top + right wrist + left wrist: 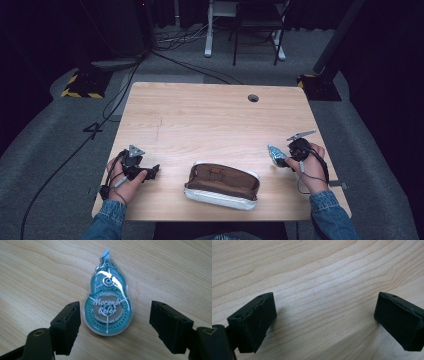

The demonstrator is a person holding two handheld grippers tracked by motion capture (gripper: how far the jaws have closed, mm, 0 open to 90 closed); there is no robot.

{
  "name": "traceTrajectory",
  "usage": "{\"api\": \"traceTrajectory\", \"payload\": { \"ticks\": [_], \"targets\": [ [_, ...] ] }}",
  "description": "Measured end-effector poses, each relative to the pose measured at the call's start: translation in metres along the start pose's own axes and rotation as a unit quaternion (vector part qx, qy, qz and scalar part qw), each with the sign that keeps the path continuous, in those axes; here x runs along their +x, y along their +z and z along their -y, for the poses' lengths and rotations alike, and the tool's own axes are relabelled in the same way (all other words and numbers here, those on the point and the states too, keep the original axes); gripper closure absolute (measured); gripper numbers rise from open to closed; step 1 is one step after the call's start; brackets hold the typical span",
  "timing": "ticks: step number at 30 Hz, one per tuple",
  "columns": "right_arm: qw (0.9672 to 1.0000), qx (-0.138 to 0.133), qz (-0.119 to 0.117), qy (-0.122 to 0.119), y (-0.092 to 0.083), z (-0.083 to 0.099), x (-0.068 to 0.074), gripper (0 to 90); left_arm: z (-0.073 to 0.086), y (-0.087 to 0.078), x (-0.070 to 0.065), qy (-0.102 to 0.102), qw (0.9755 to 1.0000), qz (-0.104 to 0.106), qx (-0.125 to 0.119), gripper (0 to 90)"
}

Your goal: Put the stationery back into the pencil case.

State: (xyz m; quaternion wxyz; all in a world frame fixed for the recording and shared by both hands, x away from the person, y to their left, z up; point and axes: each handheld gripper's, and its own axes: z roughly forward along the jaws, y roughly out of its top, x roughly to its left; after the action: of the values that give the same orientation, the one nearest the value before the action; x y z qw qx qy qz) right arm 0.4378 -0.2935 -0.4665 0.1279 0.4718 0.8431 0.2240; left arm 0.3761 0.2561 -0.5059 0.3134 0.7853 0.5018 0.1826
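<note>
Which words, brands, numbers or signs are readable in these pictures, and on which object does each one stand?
"Morandi Color": on the teal correction tape, in white script across its round body.
"CORRECTION TAPE": small print curving below it; the code after it is too small to read.
A tiny label above the script is unreadable.
"4": marked on the floor.

Pale wooden table top (pixel 200 120): light tan, fine wavy grain lines, one small dark round hole near far edge.
Open fabric pencil case (pixel 222 186): white-grey outside, brown lining.
Clear teal plastic correction tape dispenser (pixel 108 299): teal inner wheel, white script lettering, pale blue tip.
Black two-jaw left gripper (pixel 324 322) and black two-jaw right gripper (pixel 115 327): matte black pads.
Denim sleeves (pixel 330 212): blue.
Floor: grey carpet.
</note>
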Motion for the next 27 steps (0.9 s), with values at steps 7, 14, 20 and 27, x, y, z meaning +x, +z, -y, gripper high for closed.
{"api": "traceTrajectory", "payload": {
  "ticks": [7,14,20,27],
  "targets": [
    [0.9999,0.012,0.006,-0.010,0.008,-0.003,0.003,26.6,0.000,0.000,0.000,0.000,1.0000,0.000,0.000,4.4],
    [0.9998,0.015,0.003,-0.010,0.015,-0.006,0.005,30.3,0.000,0.000,0.000,-0.002,1.0000,0.000,0.000,4.3],
    [0.9998,0.015,-0.007,-0.013,0.013,-0.007,0.005,39.1,0.000,0.000,0.000,-0.002,1.0000,0.000,-0.001,4.3],
    [0.9999,0.013,-0.006,-0.010,0.013,-0.006,0.006,39.7,0.000,0.000,0.000,-0.002,1.0000,0.000,0.000,4.3]
  ]
}}
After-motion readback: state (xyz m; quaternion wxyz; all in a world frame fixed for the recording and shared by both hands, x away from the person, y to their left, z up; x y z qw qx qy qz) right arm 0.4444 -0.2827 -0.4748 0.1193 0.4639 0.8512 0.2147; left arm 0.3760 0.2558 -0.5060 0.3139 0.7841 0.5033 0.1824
